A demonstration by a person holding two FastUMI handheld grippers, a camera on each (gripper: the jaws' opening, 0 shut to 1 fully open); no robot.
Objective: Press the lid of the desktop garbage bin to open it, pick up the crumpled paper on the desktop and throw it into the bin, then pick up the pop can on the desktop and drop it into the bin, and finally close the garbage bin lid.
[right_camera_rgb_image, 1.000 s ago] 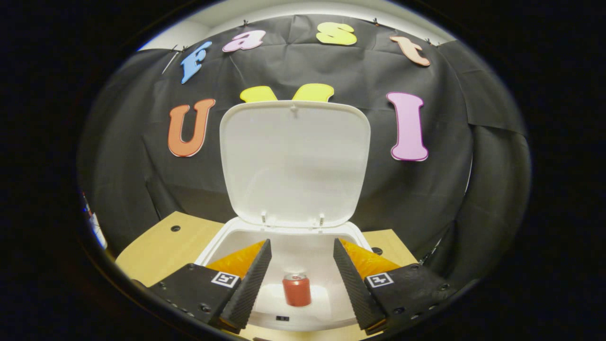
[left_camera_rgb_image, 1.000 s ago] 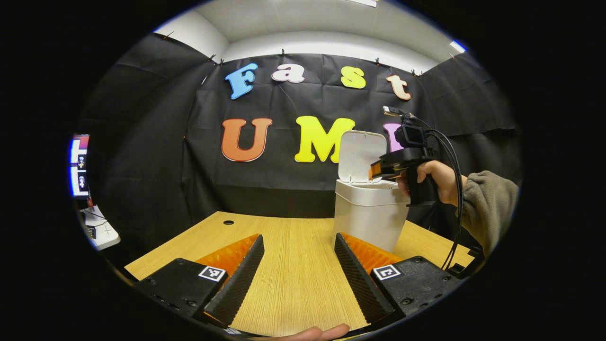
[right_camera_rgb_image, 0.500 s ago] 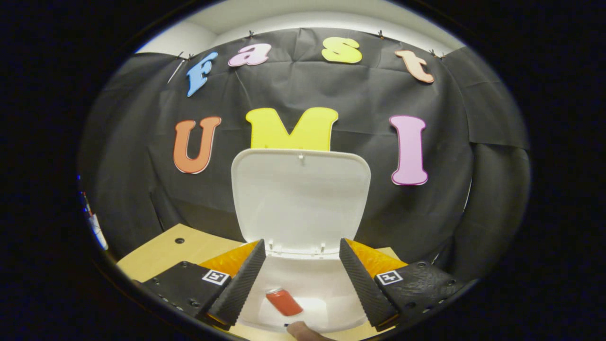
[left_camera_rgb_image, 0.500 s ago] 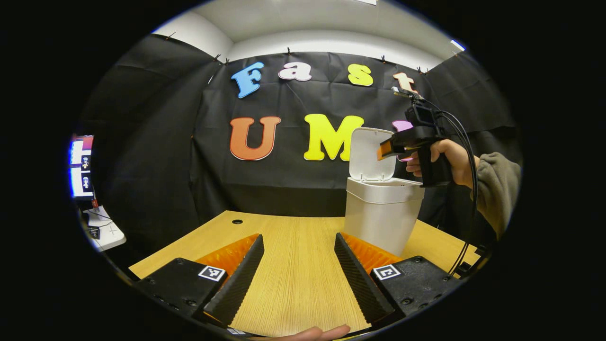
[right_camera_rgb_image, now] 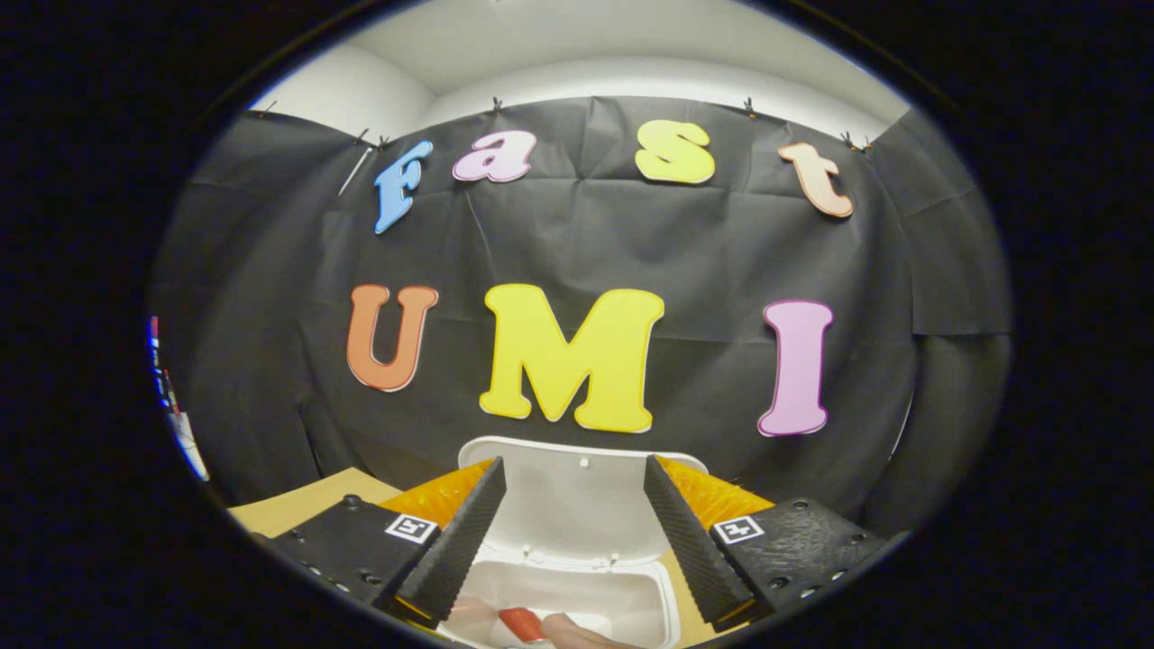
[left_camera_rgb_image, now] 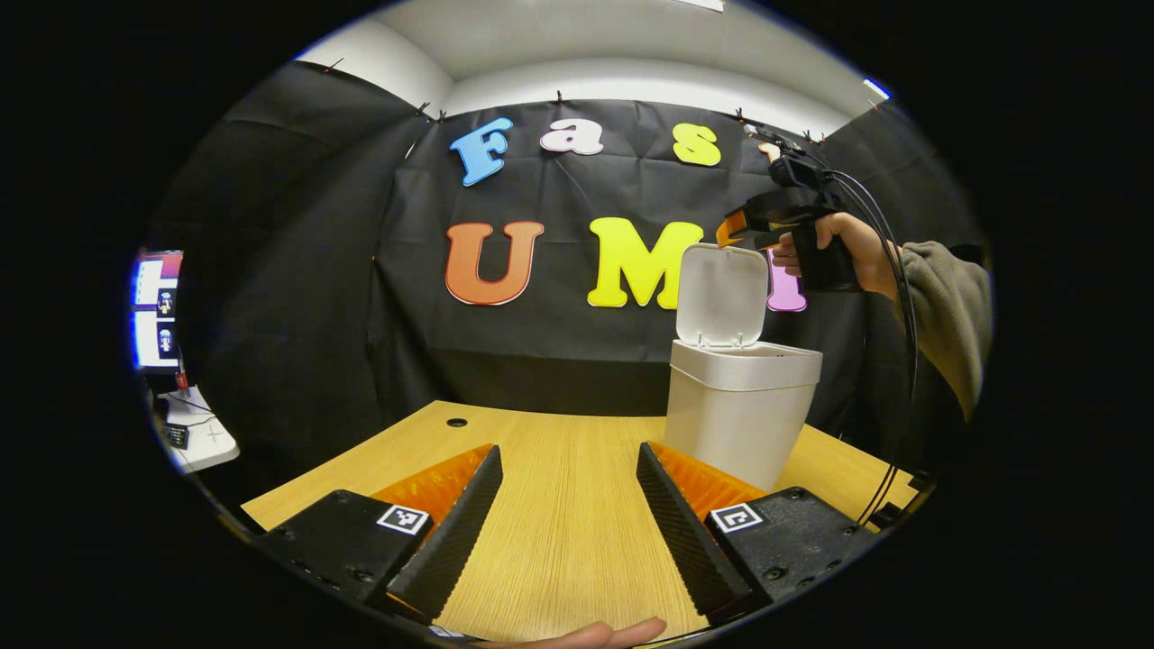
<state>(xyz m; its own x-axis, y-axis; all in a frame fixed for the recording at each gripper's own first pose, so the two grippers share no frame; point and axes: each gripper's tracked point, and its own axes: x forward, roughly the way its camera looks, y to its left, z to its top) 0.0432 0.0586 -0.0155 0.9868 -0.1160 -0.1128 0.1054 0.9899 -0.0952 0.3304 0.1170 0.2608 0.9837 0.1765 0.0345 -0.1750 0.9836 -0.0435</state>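
The white bin (left_camera_rgb_image: 741,406) stands on the wooden table (left_camera_rgb_image: 559,505) toward its far right side, its lid (left_camera_rgb_image: 721,296) swung up and standing nearly upright at the back. In the left gripper view, the left gripper (left_camera_rgb_image: 568,505) sits low over the table with its two fingers spread wide and nothing between them, only bare wood grain; the bin is just beyond its right finger. A small round hole (left_camera_rgb_image: 457,422) marks the table's far left part, and a white device (left_camera_rgb_image: 200,437) with a lit screen (left_camera_rgb_image: 153,311) above it sits off to the left past the table edge. The right gripper (left_camera_rgb_image: 732,230) is held up in a hand (left_camera_rgb_image: 847,252) with a grey sleeve (left_camera_rgb_image: 942,306), above the top edge of the raised lid, cables trailing down behind it. In the right gripper view, its fingers are likewise spread apart and hold nothing; between them lies the lid's inner face and below it the open bin mouth, where the red can (right_camera_rgb_image: 521,624) lies inside at the bottom.
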